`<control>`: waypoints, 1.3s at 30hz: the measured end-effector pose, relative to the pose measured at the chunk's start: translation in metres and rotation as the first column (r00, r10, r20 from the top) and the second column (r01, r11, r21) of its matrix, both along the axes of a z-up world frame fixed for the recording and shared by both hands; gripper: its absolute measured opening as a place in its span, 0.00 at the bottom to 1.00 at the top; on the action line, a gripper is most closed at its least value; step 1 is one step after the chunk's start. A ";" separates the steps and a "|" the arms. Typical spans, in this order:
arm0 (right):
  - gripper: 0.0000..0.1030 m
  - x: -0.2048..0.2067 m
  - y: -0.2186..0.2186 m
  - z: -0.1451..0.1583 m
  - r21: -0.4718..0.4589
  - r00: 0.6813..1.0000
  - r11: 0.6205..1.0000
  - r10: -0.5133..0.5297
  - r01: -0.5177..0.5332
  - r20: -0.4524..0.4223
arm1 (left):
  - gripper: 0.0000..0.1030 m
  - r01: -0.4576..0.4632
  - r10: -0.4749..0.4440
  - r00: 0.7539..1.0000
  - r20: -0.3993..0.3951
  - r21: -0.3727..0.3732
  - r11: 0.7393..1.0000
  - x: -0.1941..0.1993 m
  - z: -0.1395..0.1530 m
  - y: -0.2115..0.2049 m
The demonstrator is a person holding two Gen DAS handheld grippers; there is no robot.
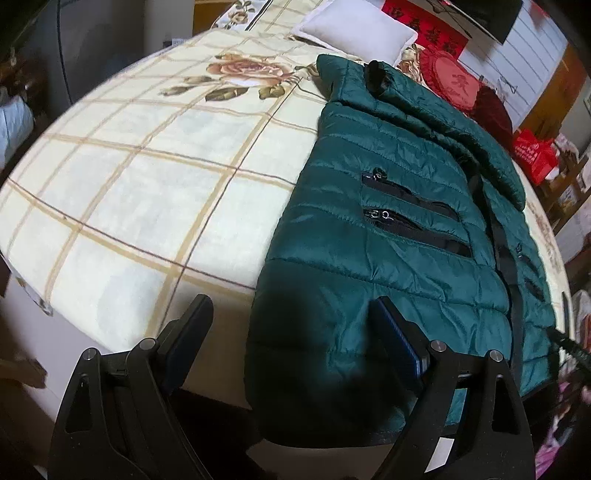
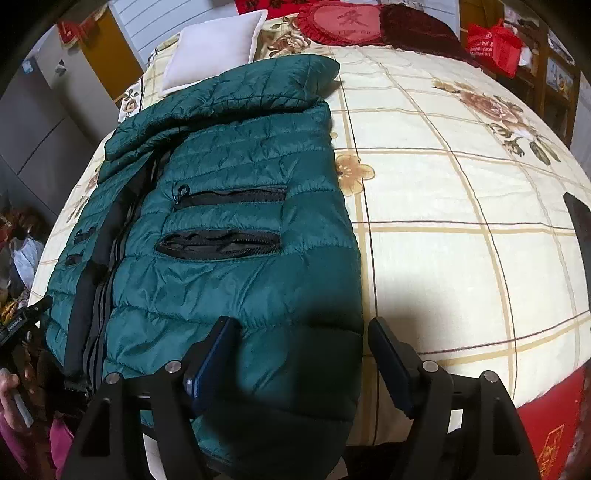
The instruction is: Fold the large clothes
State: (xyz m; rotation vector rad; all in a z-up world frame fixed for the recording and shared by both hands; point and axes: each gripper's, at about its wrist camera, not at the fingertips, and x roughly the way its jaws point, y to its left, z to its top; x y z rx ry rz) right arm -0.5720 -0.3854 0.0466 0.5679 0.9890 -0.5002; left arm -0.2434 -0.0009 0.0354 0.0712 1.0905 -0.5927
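A dark green quilted puffer jacket [image 1: 388, 229] lies flat on the bed, front up, with black zip pockets and a sleeve folded across its upper part. Its hem hangs over the near bed edge. My left gripper [image 1: 291, 325] is open and empty, its jaws straddling the jacket's left hem corner just above it. In the right wrist view the jacket [image 2: 229, 258] fills the left half. My right gripper [image 2: 299, 347] is open and empty over the jacket's right hem corner.
The bed has a cream checked blanket [image 1: 147, 177] with rose prints. A white pillow [image 1: 354, 33] and red cushions [image 2: 347, 22] lie at the head. A red bag [image 2: 493, 44] stands beside the bed. A dark flat object [image 2: 580, 225] lies at the blanket's right edge.
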 end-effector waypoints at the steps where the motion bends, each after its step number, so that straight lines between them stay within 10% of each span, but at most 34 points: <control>1: 0.71 -0.001 -0.001 -0.001 0.009 1.000 1.000 0.000 0.000 0.003 | 0.85 -0.002 0.002 1.000 -0.017 -0.011 1.000 0.001 -0.002 0.002; 39: 0.63 -0.003 0.010 -0.016 0.259 0.963 0.940 0.167 -0.220 0.213 | 0.96 0.133 -0.140 0.985 -0.105 -0.065 0.989 -0.008 -0.008 -0.028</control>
